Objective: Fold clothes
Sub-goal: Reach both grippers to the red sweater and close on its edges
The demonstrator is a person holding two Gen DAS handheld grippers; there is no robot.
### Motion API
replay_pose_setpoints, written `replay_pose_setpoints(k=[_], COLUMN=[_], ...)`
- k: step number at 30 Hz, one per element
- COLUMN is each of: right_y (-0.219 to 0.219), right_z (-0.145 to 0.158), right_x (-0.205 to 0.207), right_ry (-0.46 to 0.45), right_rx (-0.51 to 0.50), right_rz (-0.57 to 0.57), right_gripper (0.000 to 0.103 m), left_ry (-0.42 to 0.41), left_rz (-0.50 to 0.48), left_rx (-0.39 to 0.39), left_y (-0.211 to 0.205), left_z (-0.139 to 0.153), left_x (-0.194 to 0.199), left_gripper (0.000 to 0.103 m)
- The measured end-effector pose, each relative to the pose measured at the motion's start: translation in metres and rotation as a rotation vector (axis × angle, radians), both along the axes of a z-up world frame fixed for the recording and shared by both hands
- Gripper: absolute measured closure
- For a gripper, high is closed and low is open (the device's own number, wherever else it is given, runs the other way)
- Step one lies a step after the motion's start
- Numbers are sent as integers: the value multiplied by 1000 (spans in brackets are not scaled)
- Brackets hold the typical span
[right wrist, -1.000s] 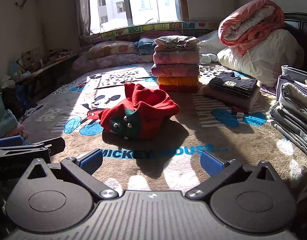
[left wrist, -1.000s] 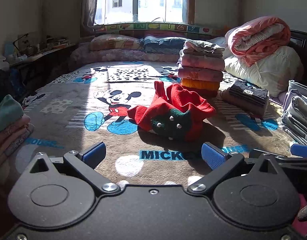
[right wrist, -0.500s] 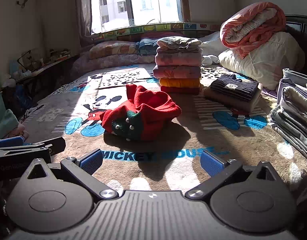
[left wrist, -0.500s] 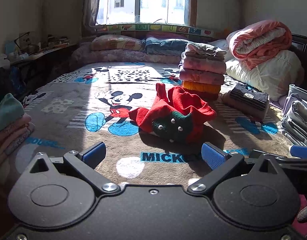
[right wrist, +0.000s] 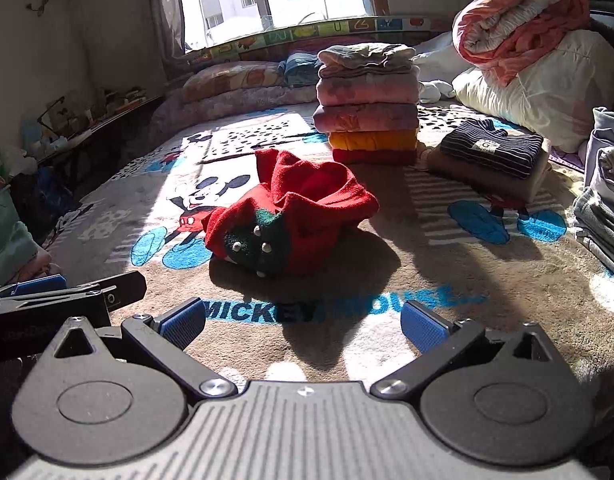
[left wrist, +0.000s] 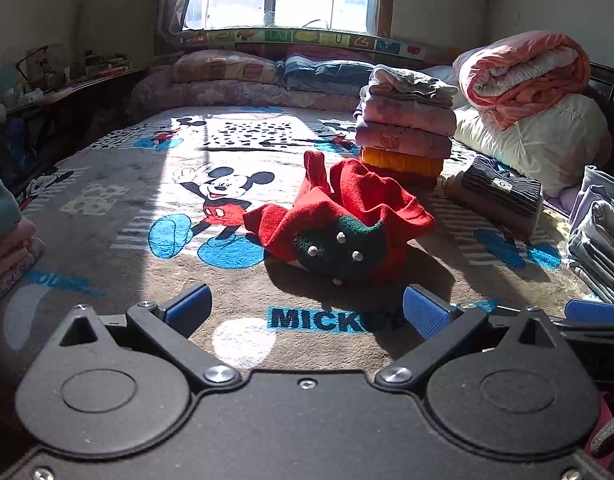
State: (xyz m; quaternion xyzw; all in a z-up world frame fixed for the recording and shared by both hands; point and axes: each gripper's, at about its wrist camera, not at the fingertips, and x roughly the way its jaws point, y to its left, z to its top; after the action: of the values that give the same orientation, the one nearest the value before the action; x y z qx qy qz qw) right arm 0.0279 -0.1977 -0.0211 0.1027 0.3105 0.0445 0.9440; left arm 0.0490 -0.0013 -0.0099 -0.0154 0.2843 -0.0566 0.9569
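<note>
Red garment (left wrist: 343,216) with a dark green patch and small white studs sits crumpled mid-frame in the left wrist view, on the Mickey Mouse blanket (left wrist: 119,168) covering the bed. Left claw (left wrist: 305,312) at bottom centre, blue pads spread wide, nothing between them, hovering short of the garment. Stack of folded clothes (left wrist: 405,128) just behind the garment, upper right of centre. Striped folded top (left wrist: 501,188) right of that stack. Rolled pink quilt (left wrist: 523,72) on a white duvet, upper right. Tip of the other claw shows at the right edge.

Right wrist view: red garment (right wrist: 295,216) centre-left, still unfolded, lying on the blanket (right wrist: 427,280) above the "MICKEY" lettering. Right claw (right wrist: 303,324) bottom centre, fingers wide apart, empty. Left claw's finger (right wrist: 39,284) pokes in at the lower left. Folded stack (right wrist: 369,100) upper centre, striped top (right wrist: 493,146) to its right, grey folded pile (right wrist: 607,200) at the right edge.
</note>
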Motion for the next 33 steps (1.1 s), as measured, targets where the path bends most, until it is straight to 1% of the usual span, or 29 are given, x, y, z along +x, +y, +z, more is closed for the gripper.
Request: replay_pose_setpoints(k=[4, 9, 11, 13, 14, 16, 19, 23, 25, 29, 31, 33], right_y=[-4, -14, -19, -24, -28, -34, -48, -60, -68, -81, -86, -89], right_z=[-10, -22, -27, -31, -34, -39, -47, -56, -64, -82, -93, -102], right_x=[21, 47, 61, 71, 80, 92, 118, 155, 173, 200, 214, 219], right_ry=[-1, -22, -16, -25, -35, -51, -72, -61, -62, -95, -98, -119], right_rx=[-2, 41, 53, 60, 69, 93, 129, 141, 171, 222, 222, 224], right_rz=[13, 18, 25, 17, 9, 4, -12, -31, -29, -30, -1, 37], right_gripper=[0, 0, 0, 0, 0, 0, 0, 0, 0, 1, 4, 21], left_ry=[3, 6, -30, -99, -92, -46, -18, -8, 16, 68, 87, 110], left_rz=[-32, -89, -103, -124, -125, -143, -148, -175, -197, -237, -237, -237], left_rx=[-5, -49, -58, -71, -65, -48, -40, -12, -16, -17, -33, -78], left_y=[-4, -2, -1, 2, 2, 2, 4, 0, -3, -11, -14, -16], left_z=[-6, -11, -11, -12, -13, -15, -16, -17, -18, -26, -29, -29], left_x=[24, 56, 67, 76, 82, 100, 129, 160, 179, 219, 237, 254], left_gripper=[0, 0, 0, 0, 0, 0, 0, 0, 0, 0, 0, 1])
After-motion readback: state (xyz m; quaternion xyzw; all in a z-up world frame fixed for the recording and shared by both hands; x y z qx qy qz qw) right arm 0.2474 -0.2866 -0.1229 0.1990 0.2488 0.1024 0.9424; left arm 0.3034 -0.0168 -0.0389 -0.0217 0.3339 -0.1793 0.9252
